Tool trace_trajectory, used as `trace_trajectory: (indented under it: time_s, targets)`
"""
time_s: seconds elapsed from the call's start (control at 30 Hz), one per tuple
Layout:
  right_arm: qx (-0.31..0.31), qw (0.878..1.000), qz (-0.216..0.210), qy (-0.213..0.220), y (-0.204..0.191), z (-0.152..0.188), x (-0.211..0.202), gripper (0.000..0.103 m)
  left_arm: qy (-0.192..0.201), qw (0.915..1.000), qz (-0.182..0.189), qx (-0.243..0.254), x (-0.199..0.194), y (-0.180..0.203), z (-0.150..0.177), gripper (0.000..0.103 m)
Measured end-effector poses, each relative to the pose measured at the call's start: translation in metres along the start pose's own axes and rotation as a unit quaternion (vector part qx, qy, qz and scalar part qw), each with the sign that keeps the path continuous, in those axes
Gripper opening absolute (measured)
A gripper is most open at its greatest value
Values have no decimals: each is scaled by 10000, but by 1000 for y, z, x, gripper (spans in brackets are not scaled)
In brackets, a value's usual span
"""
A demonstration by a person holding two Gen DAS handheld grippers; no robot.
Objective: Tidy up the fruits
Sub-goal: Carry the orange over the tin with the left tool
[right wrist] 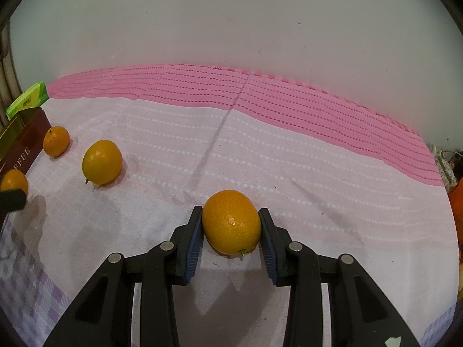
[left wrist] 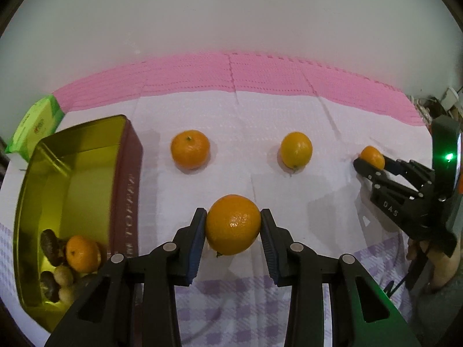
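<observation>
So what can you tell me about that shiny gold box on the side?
The gold box is an open metal tin with no lid on it, shiny yellow-gold inside and dark red outside with pale lettering. It is rectangular with rounded corners and sits on the cloth at the left. In its near end lie one small orange fruit, a few dark brown pieces and some pale round ones. A green packet lies just behind it. No gripper touches it.
</observation>
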State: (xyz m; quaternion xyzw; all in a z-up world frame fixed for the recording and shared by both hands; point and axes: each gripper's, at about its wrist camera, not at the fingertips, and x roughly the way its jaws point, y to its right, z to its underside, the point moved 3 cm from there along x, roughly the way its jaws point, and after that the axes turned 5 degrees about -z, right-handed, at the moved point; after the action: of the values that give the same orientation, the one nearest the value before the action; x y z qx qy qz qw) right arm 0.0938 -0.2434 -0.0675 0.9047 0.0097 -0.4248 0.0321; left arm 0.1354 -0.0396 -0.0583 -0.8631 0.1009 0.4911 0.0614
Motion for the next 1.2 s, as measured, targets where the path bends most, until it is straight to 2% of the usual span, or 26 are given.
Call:
trace_trajectory:
  time_s: [0.23,0.53,0.9,1.2]
  targets:
    - [-24,10000,40,-1,-2,0,-1,35,193,9995,-36,-246,-22,-22,-8,38]
    - [-35,10000,52,-1,-4,0,-1,35,326,9969,-416,-574,-37,-73,-15,38]
    - [-47,10000,63,1,-3,0,-1,35,204,9908,-994,-895,-32,-137,-3,38]
    - [-54,10000,73,2,-2,0,-1,35,-49,9862,-1225,-1113,-16,-172,12,38]
